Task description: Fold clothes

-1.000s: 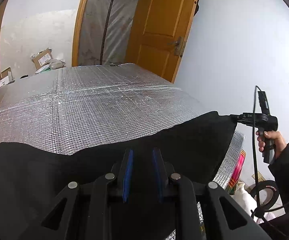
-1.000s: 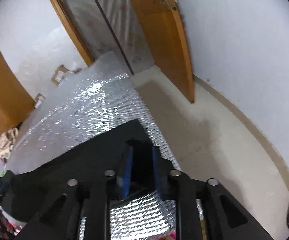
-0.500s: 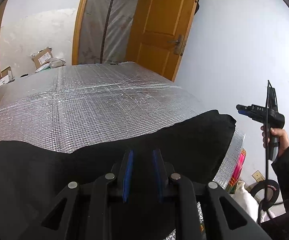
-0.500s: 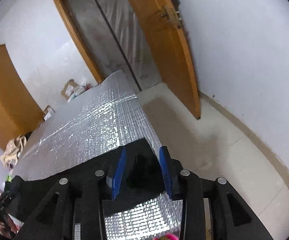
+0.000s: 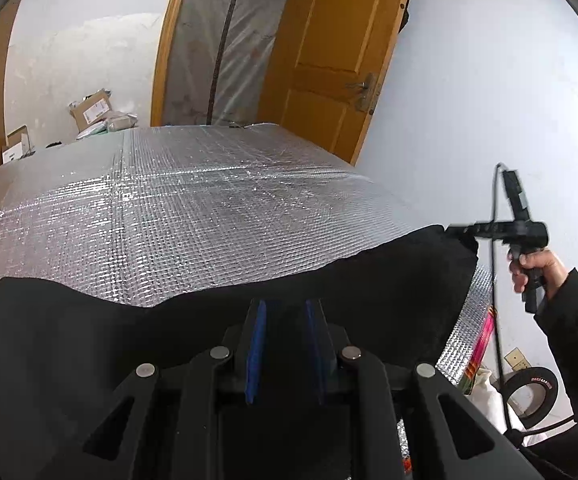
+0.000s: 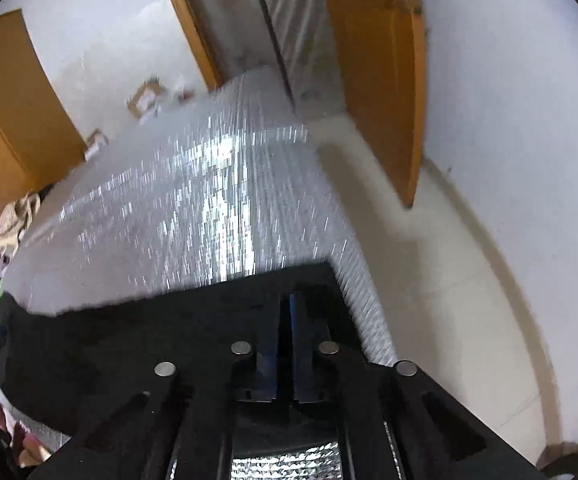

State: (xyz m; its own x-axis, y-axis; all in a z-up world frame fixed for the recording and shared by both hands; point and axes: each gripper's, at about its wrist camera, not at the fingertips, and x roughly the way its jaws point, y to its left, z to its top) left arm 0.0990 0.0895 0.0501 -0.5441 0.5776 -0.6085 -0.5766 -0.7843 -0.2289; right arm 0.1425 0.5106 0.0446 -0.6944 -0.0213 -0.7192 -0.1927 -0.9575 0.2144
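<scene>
A black garment [image 5: 369, 292] lies stretched along the near edge of the silver foil-covered table [image 5: 209, 208]. My left gripper [image 5: 285, 304] sits at the garment's left part, its blue pads a little apart with black cloth filling the gap. In the left wrist view a person's hand [image 5: 537, 264] holds my right gripper [image 5: 455, 232] against the garment's right corner. The blurred right wrist view shows my right gripper [image 6: 287, 298] with its pads nearly touching, pinching that corner of the garment [image 6: 149, 340] at the table's [image 6: 209, 208] right edge.
An orange door [image 5: 329, 60] stands ajar behind the table, with cardboard boxes [image 5: 93, 110] at the back left. A beige cloth [image 6: 13, 220] lies off the table's far left side. Pale floor [image 6: 429, 260] runs along the right edge. A tape roll [image 5: 529, 392] lies low right.
My right gripper let go of the garment's corner, opened wide and drew back, then came back and shut on the corner. My left gripper has stayed put.
</scene>
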